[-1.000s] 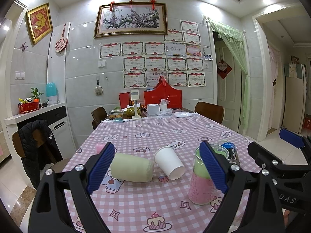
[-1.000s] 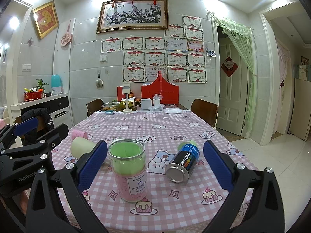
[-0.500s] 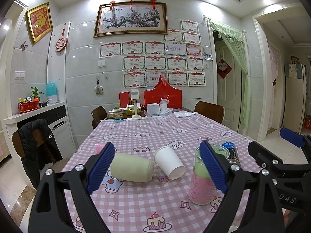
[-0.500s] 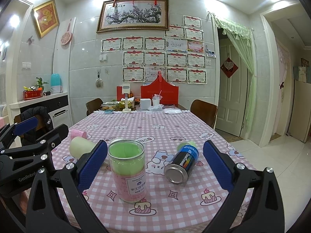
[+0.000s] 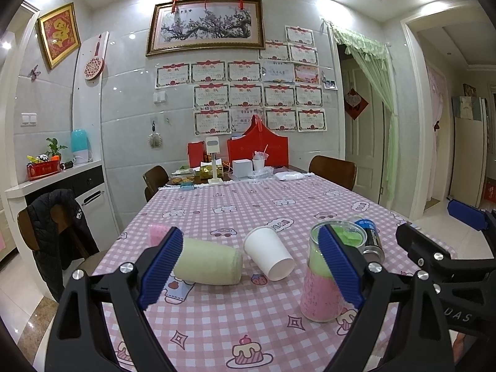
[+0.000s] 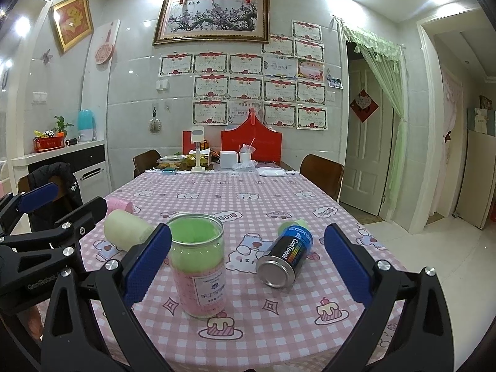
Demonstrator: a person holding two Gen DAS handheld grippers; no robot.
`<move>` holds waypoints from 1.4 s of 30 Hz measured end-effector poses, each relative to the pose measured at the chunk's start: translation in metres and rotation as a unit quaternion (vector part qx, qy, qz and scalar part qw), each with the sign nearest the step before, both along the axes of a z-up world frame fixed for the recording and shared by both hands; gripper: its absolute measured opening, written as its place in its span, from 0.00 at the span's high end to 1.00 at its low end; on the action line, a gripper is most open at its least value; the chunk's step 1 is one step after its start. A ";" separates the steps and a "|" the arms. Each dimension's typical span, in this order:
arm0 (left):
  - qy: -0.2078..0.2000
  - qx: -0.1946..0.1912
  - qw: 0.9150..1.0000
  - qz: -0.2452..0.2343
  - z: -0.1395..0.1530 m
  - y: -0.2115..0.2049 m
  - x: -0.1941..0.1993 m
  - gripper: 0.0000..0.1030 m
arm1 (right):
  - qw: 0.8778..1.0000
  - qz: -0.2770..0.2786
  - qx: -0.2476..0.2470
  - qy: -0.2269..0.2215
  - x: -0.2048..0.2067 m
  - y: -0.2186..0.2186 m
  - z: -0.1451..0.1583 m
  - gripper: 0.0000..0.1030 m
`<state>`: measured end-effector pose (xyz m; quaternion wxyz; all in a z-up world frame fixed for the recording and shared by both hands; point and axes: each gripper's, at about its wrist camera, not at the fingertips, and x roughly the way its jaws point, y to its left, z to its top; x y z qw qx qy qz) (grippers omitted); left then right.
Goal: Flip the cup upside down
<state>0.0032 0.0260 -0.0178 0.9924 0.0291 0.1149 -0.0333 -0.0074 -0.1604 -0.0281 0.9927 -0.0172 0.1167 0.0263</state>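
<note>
We have both tools low over the near edge of the checked table [image 5: 248, 325], and neither has anything in it. Our left gripper [image 5: 248, 266] gapes wide, the white paper cup [image 5: 269, 257] lying on its side at its twelve o'clock, mouth tipped toward us and to the right. That looks like the cup to turn over, and the left tool seems lined up for it, so the reach is short and straight. Just at the cup's nine o'clock lies a pale cream tumbler [image 5: 208, 266], also on its side, close enough to get nudged.

Our right gripper [image 6: 247, 266] is spread wide too, holding nothing. At its ten o'clock stands the clear jar [image 6: 198, 263], upright and lidless, filled pink below and green above. At its one o'clock a dark can [image 6: 286, 254] lies toppled, its metal end facing us. A pink roll [image 6: 121, 207] sits farther off at ten o'clock. From here we cannot see inside the paper cup; we judge it empty.
</note>
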 end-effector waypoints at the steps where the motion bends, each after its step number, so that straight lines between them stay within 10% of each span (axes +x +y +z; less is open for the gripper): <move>1: 0.001 0.001 1.000 0.000 -0.001 0.000 0.001 0.15 | 1.000 -0.002 -0.002 0.002 0.001 0.000 0.000 0.08; 42: 0.069 0.026 0.996 0.056 -0.055 -0.020 0.081 0.15 | 0.995 -0.072 0.005 0.066 0.063 -0.016 -0.043 0.08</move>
